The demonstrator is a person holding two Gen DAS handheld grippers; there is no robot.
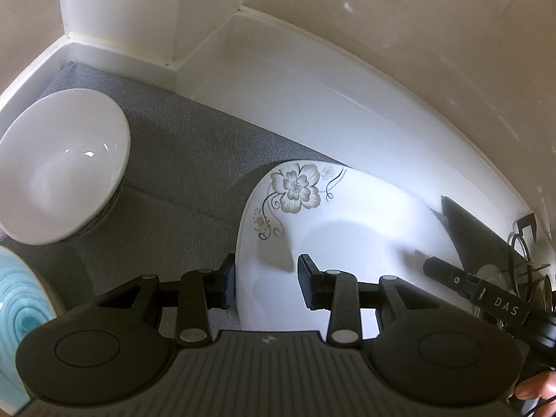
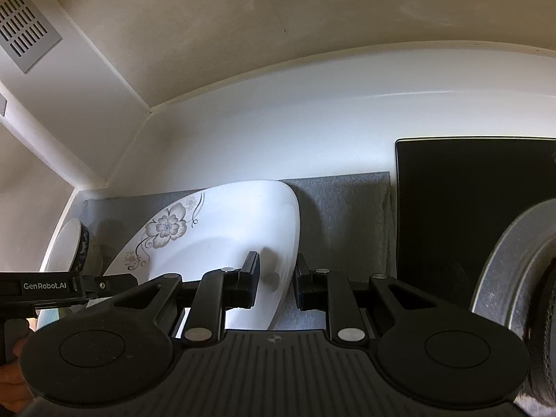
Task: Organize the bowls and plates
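Note:
A white plate (image 1: 347, 215) with a grey flower print lies over the grey mat (image 1: 180, 173). My left gripper (image 1: 267, 285) is shut on its left rim, one finger outside the edge and the other over the inner face. In the right wrist view the same plate (image 2: 215, 229) slants, and my right gripper (image 2: 276, 283) is shut on its right rim. A white bowl (image 1: 62, 173) sits to the left on the mat. A teal swirl plate (image 1: 17, 312) shows at the lower left edge.
White walls (image 1: 278, 87) enclose the mat at the back and left. A black cooktop (image 2: 469, 208) lies right of the mat, with a grey metal pot (image 2: 504, 260) at the far right. The bowl (image 2: 69, 246) stands close to the left wall. A fingertip (image 1: 535, 389) shows at the lower right.

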